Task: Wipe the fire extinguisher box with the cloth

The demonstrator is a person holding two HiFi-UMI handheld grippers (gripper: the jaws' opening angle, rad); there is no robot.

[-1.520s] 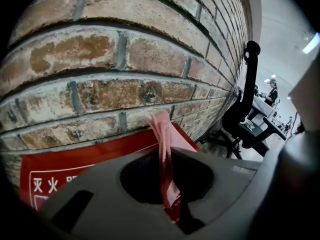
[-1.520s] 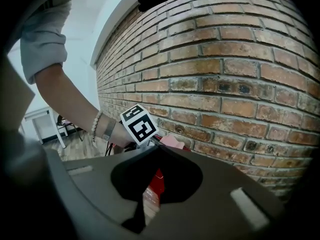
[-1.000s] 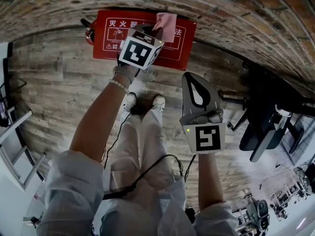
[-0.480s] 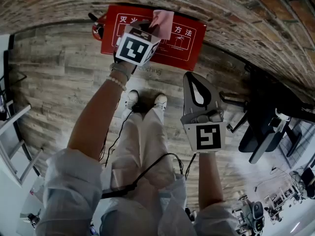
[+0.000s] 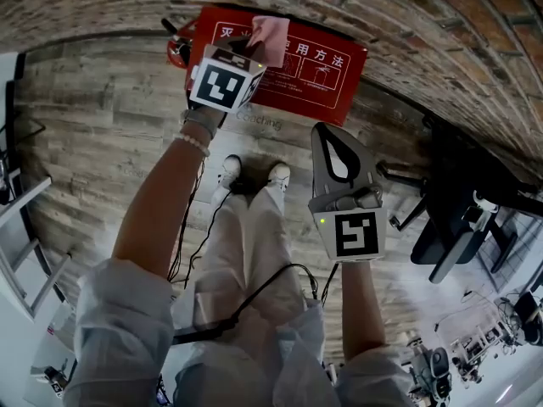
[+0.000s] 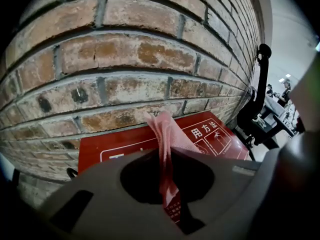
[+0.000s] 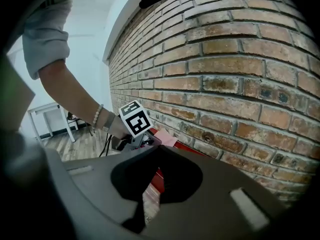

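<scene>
The red fire extinguisher box (image 5: 318, 75) stands on the floor against the brick wall, white print on its top. My left gripper (image 5: 253, 53) is shut on a pink cloth (image 5: 268, 37) and holds it on the box's top, left of the middle. In the left gripper view the cloth (image 6: 167, 144) sticks up from between the closed jaws of that gripper (image 6: 166, 154), over the box (image 6: 120, 149). My right gripper (image 5: 326, 129) hangs shut and empty, nearer to me and apart from the box. The right gripper view shows its jaws (image 7: 159, 147) closed, with the cloth (image 7: 165, 138) beyond.
A brick wall (image 5: 407, 32) rises behind the box. Black extinguisher fittings (image 5: 176, 42) sit at the box's left end. My white shoes (image 5: 251, 175) and a cable lie on the wood floor (image 5: 102, 134). A black chair base (image 5: 458, 219) stands to the right.
The left gripper has slid the cloth leftward along the box's top, from the right part to left of the middle. The right gripper has stayed where it was.
</scene>
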